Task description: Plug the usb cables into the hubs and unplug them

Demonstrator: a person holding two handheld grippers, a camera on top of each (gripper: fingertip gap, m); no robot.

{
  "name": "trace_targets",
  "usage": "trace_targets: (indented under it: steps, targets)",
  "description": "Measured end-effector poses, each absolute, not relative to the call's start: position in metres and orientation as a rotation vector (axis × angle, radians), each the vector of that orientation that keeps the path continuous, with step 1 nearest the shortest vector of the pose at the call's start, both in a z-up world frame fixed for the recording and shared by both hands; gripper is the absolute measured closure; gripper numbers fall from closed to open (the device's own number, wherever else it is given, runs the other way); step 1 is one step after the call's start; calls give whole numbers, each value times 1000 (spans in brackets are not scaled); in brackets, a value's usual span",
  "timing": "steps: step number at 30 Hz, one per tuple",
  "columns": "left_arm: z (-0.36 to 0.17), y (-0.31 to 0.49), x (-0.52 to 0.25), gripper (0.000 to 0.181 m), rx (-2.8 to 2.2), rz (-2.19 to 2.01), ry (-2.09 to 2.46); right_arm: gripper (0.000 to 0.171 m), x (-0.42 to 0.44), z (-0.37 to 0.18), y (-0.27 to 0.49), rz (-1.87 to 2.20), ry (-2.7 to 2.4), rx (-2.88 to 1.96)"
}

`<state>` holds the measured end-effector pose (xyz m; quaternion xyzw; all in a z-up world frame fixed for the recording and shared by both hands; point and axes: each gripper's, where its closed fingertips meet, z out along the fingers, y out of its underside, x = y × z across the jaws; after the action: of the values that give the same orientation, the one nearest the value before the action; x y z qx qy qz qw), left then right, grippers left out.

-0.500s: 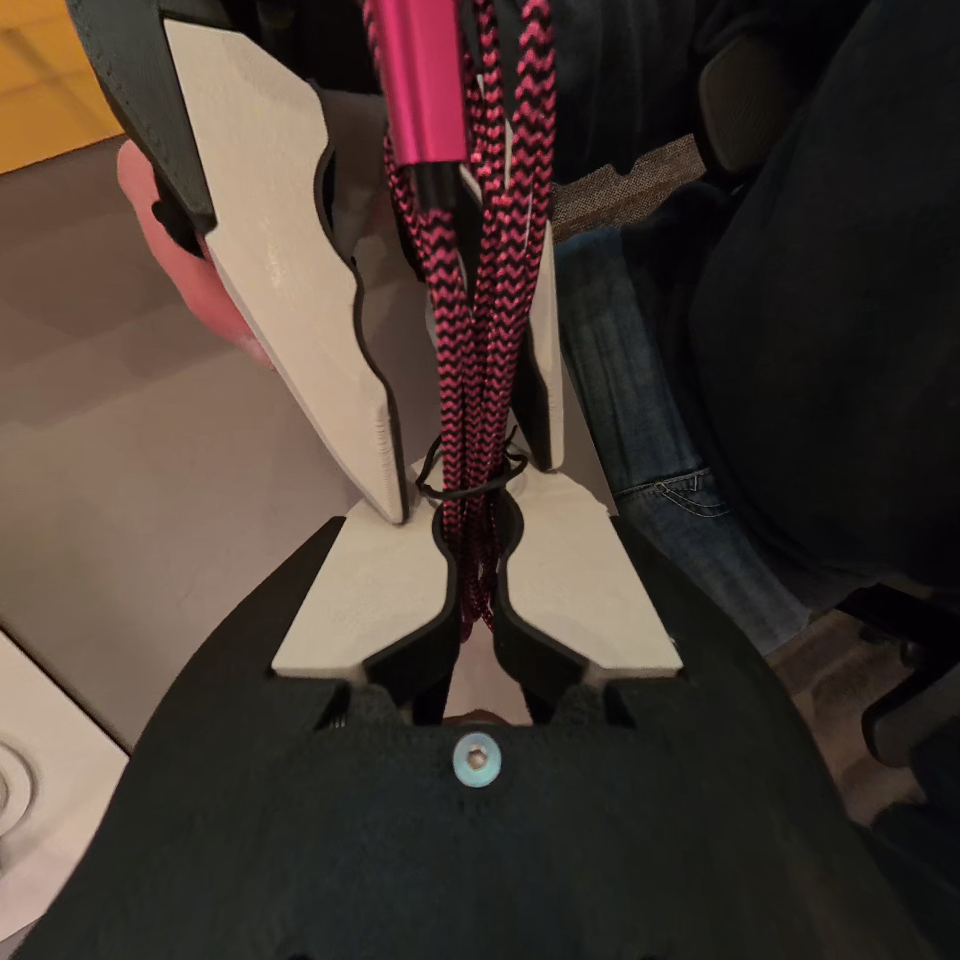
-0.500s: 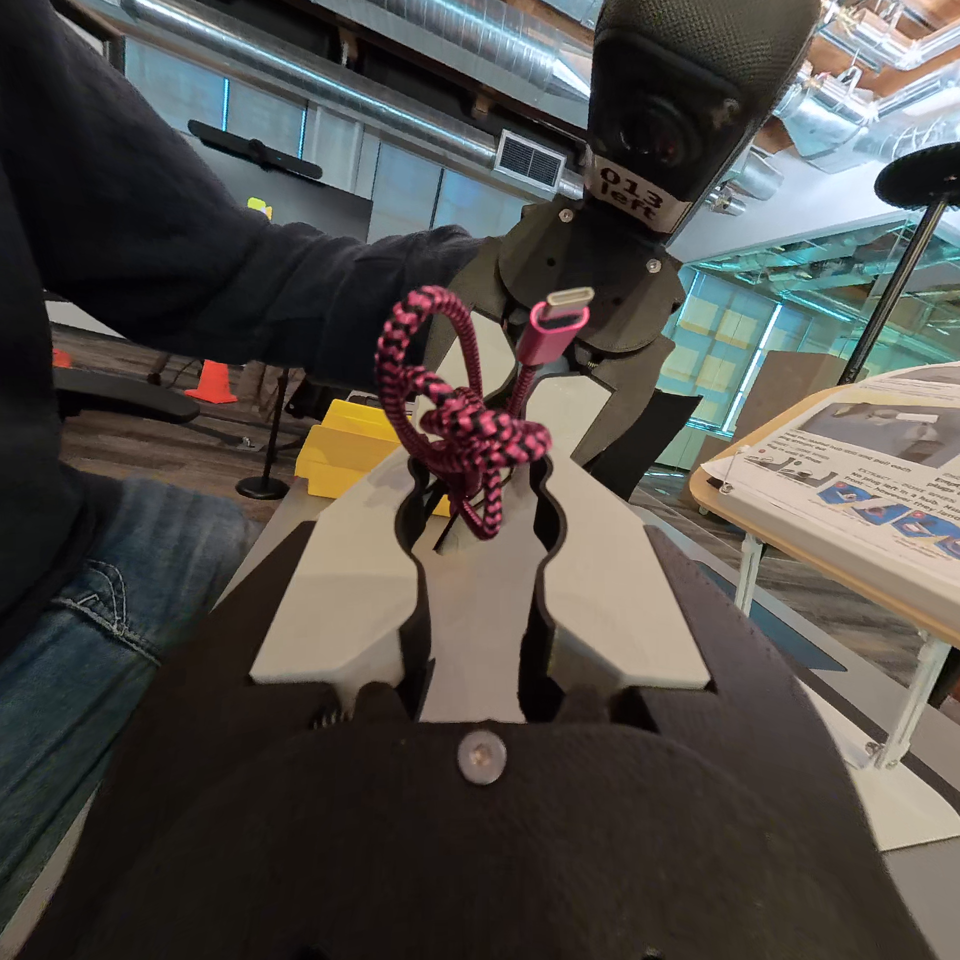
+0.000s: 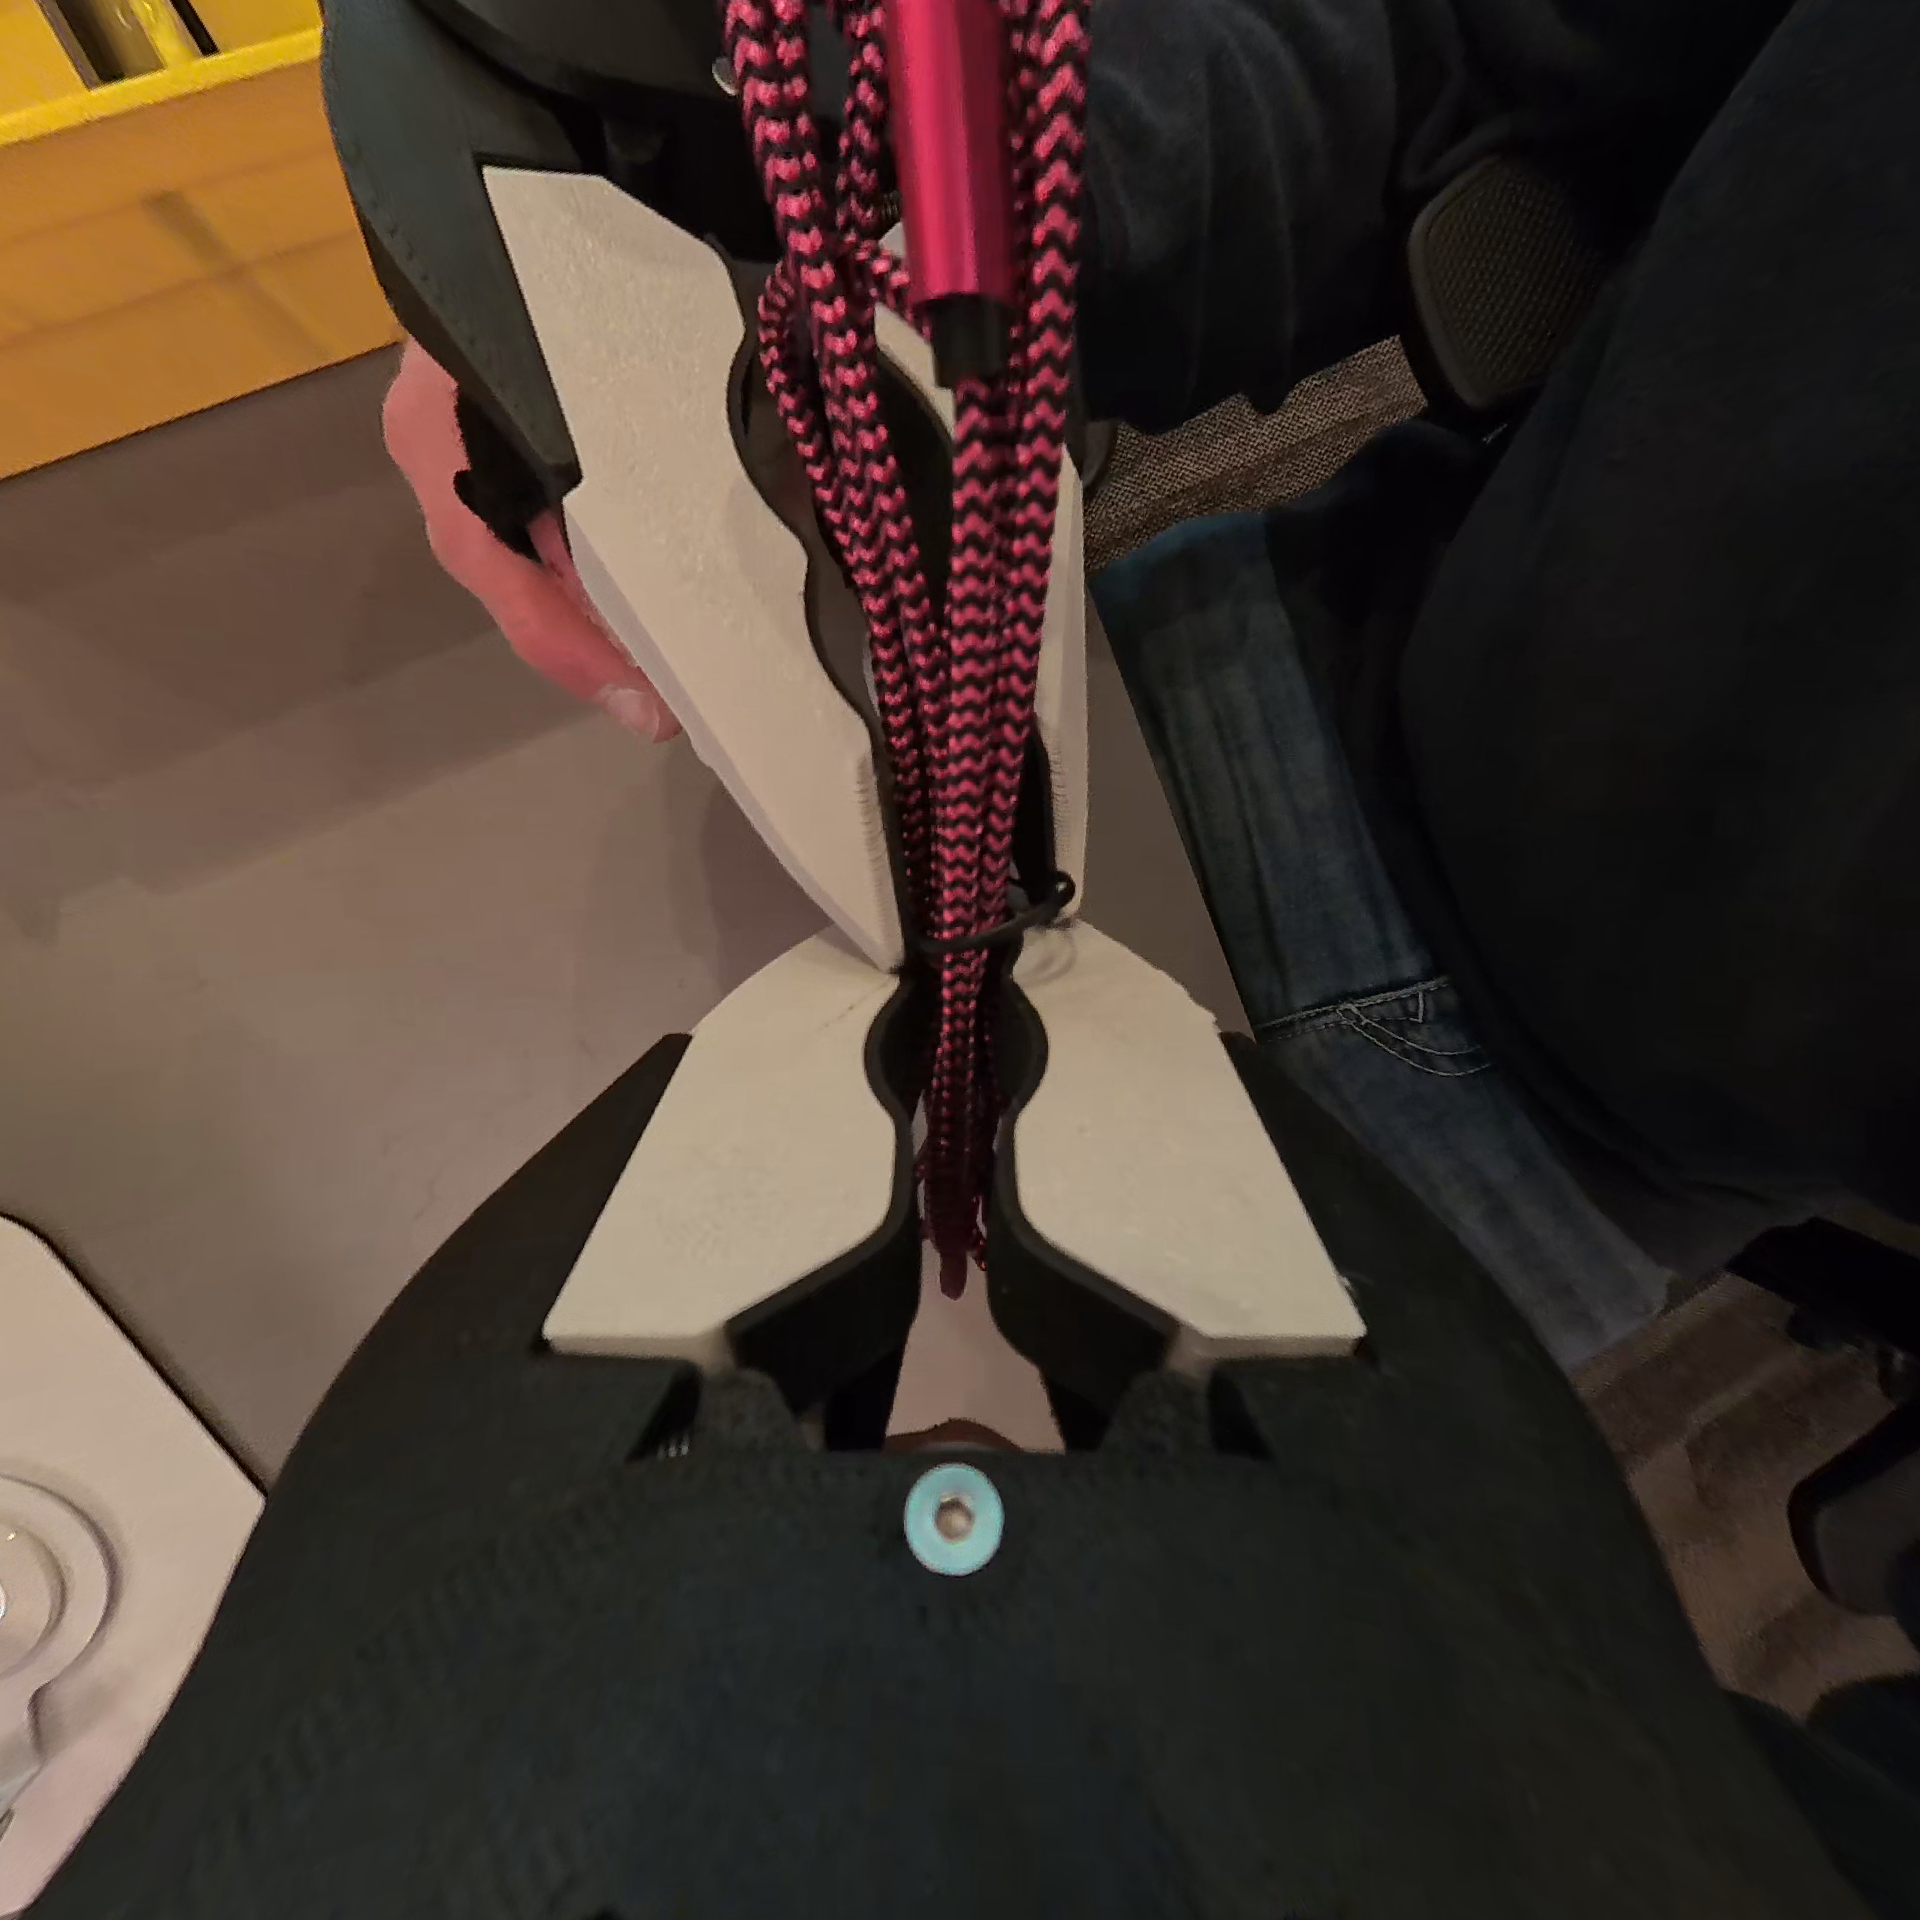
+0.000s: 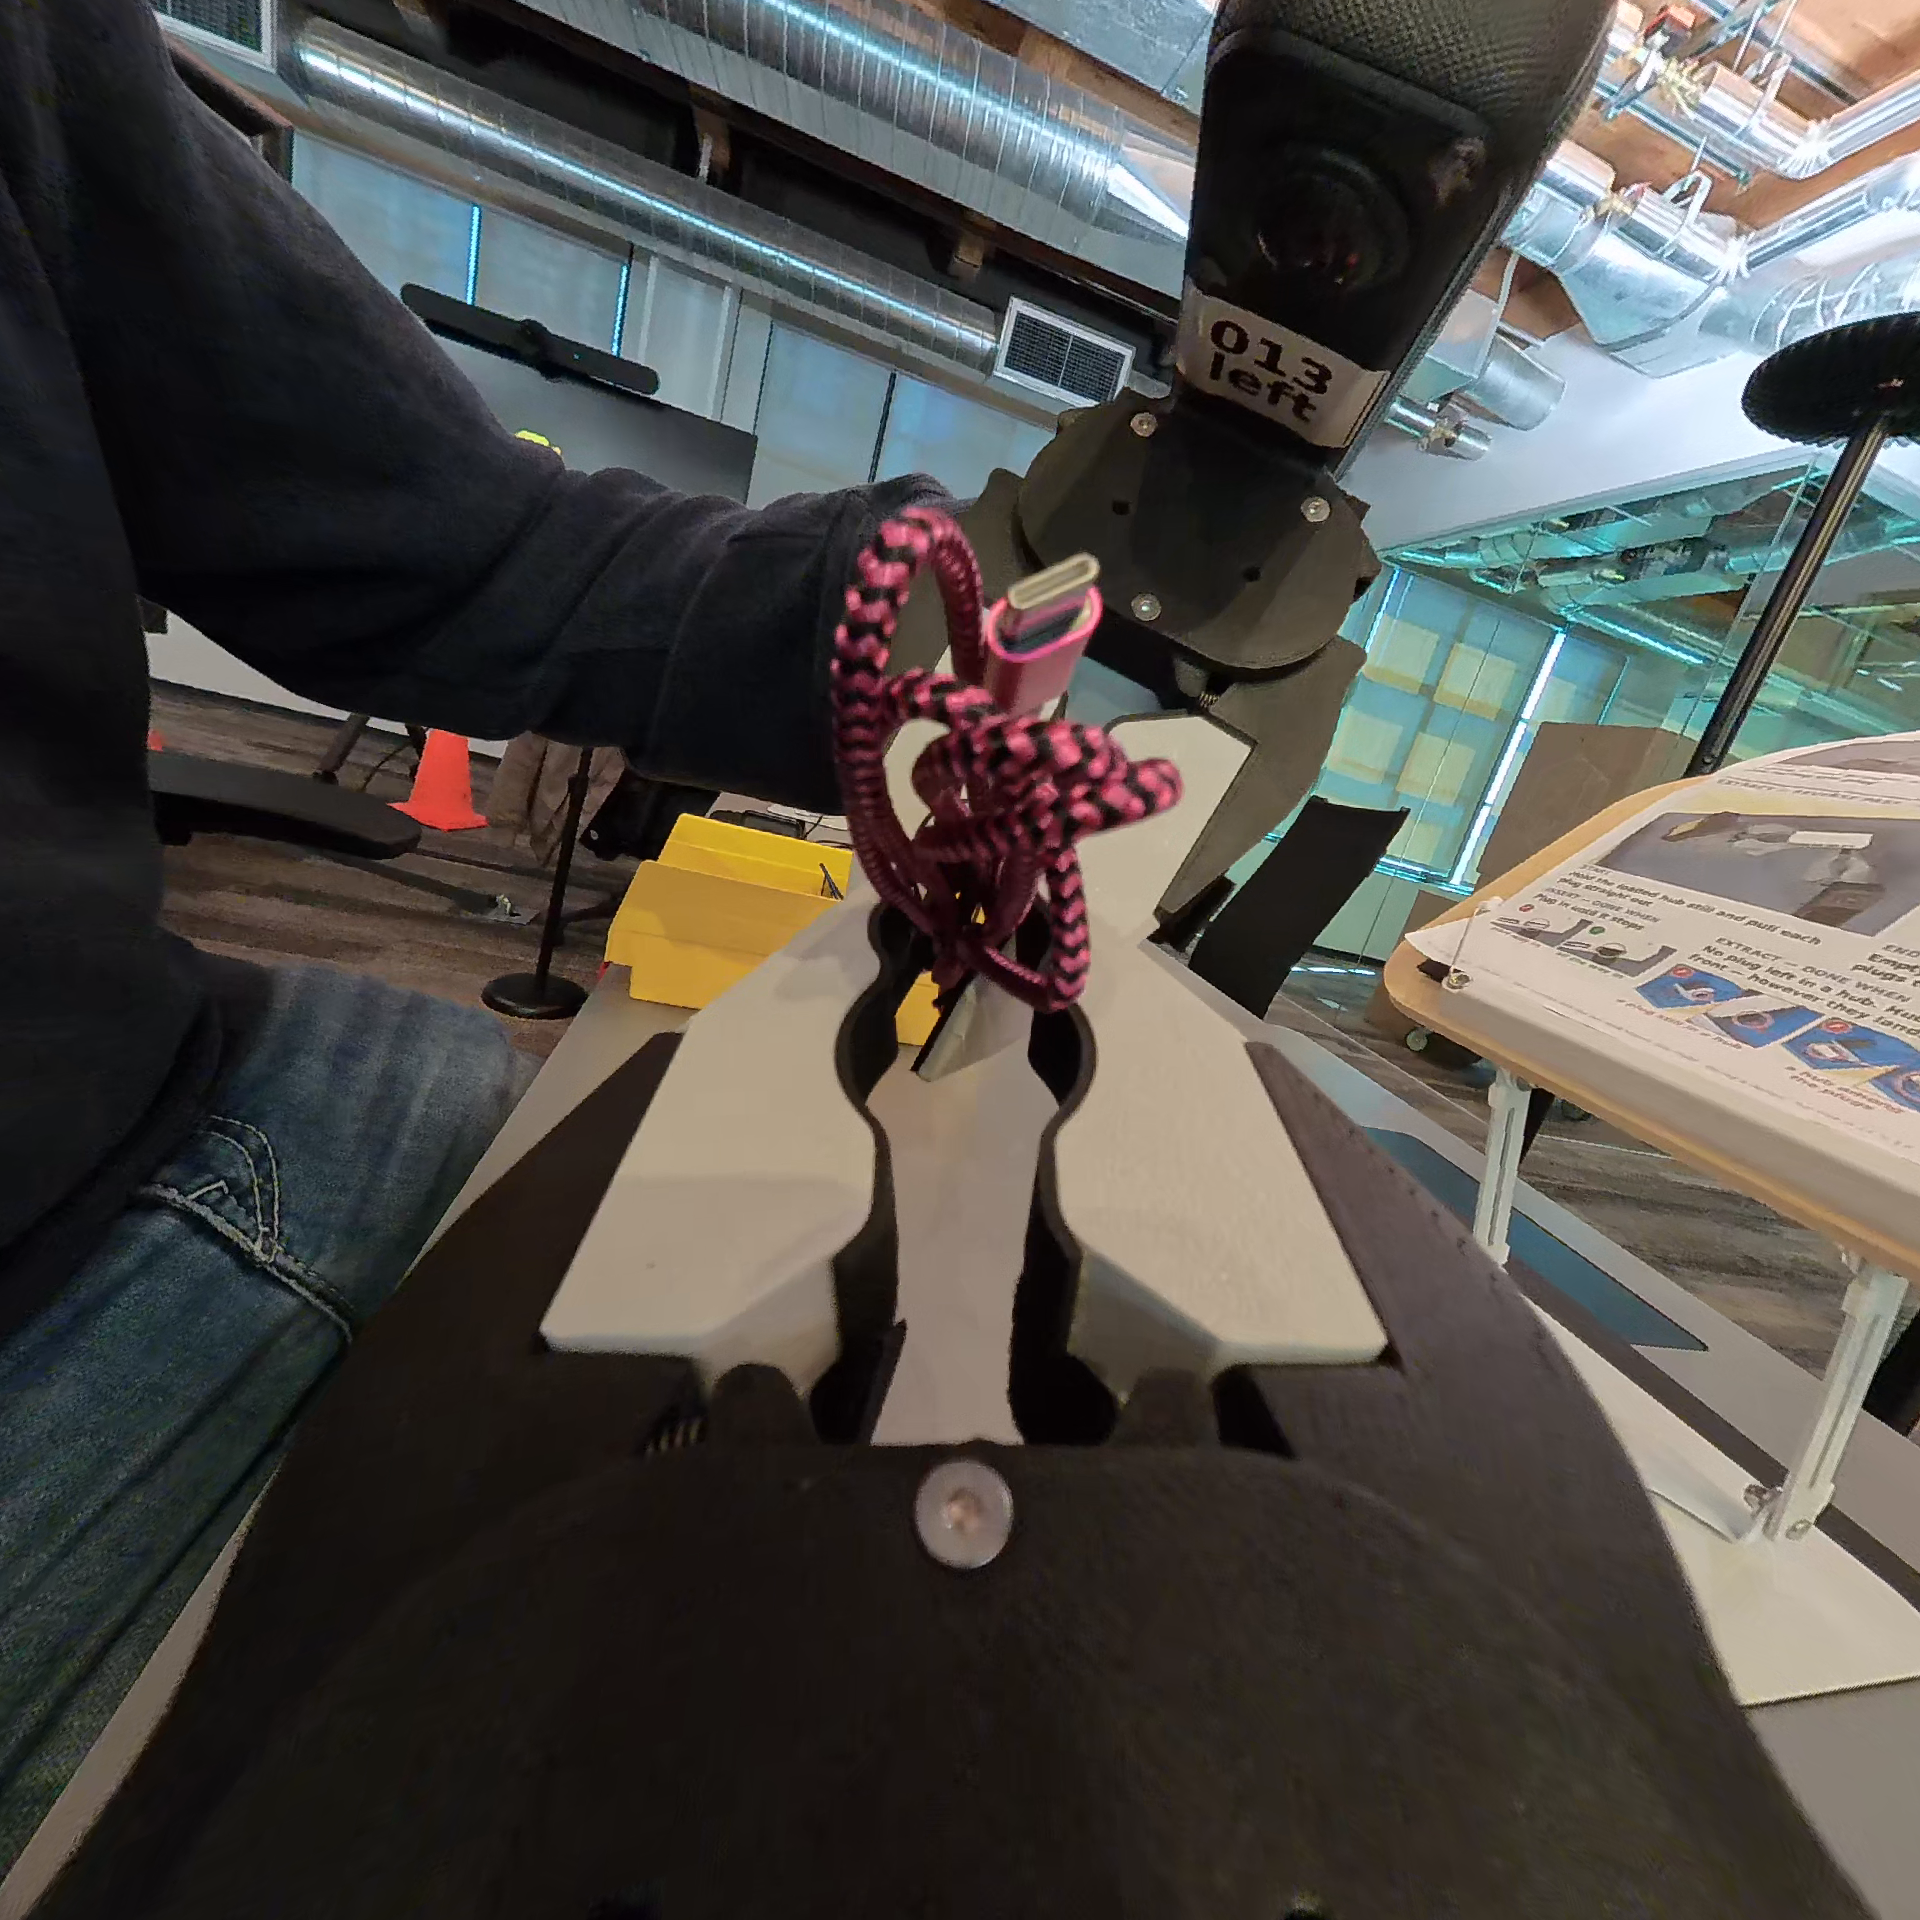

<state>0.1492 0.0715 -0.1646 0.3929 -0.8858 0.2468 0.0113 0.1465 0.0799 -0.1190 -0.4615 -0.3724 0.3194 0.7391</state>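
USB cable [image 3: 951, 727], pink-and-black braided, bundled: held up off the grey table [image 3: 260, 935] between both my grippers.

My left gripper [image 3: 951, 1039] has its jaws narrowed on the lower strands of the bundle, where a thin black tie [image 3: 977, 935] cinches it. My right gripper [image 4: 961, 966] meets it tip to tip, jaws close around the same coil, with a flat silver plug [image 4: 951, 1039] sitting in its gap; I cannot tell whether it actually clamps. One pink USB-C connector [image 4: 1044, 634] sticks up above the knot. Far left: yellow bins [image 4: 727, 904]. Right: instruction sheet on a stand [image 4: 1714, 935].
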Motion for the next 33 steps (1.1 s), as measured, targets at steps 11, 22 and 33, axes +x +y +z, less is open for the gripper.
trace_targets:
  steps: [11,22,33]
  targets:
    - [-163,69,153,173,1245,830,-2729,152,151,-121,78,817,-769,-977]
    - [-158,70,158,173,1268,805,-2763,156,159,-121,77,838,-737,-958]
    - [-163,80,165,173,1383,709,-2846,153,163,-126,82,819,-699,-1010]
